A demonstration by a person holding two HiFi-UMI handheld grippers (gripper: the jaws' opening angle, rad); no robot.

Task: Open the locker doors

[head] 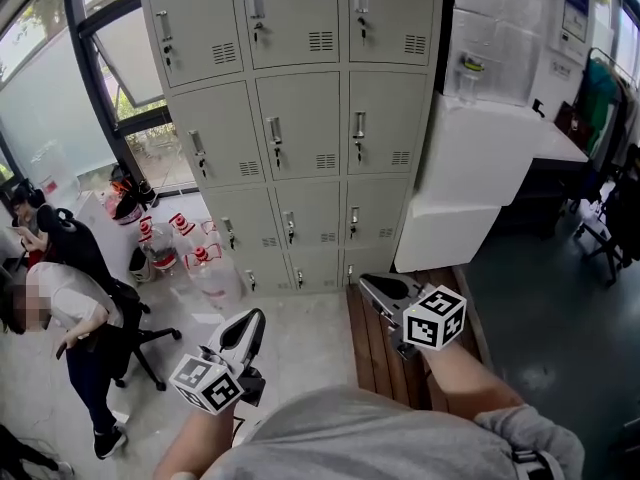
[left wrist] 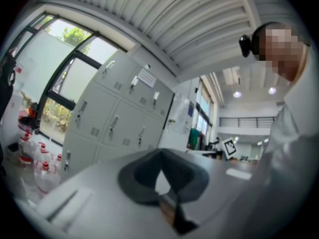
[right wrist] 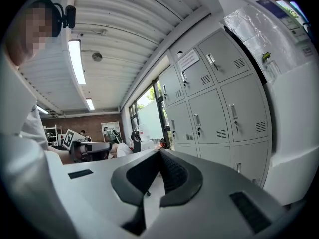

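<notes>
Both grippers, left gripper [head: 252, 320] and right gripper [head: 370, 284], fingers clenched empty, aim at the lockers [head: 300, 118] standing well ahead, doors shut; the right gripper is nearer

The right tongs [right wrist: 160, 153] have their jaws pressed together, with nothing between them. Beyond them, to the right, stand the grey lockers [right wrist: 219, 98], with every visible door closed and a paper notice [right wrist: 188, 59] on one upper door. A window [right wrist: 147, 116] lies past them.
</notes>
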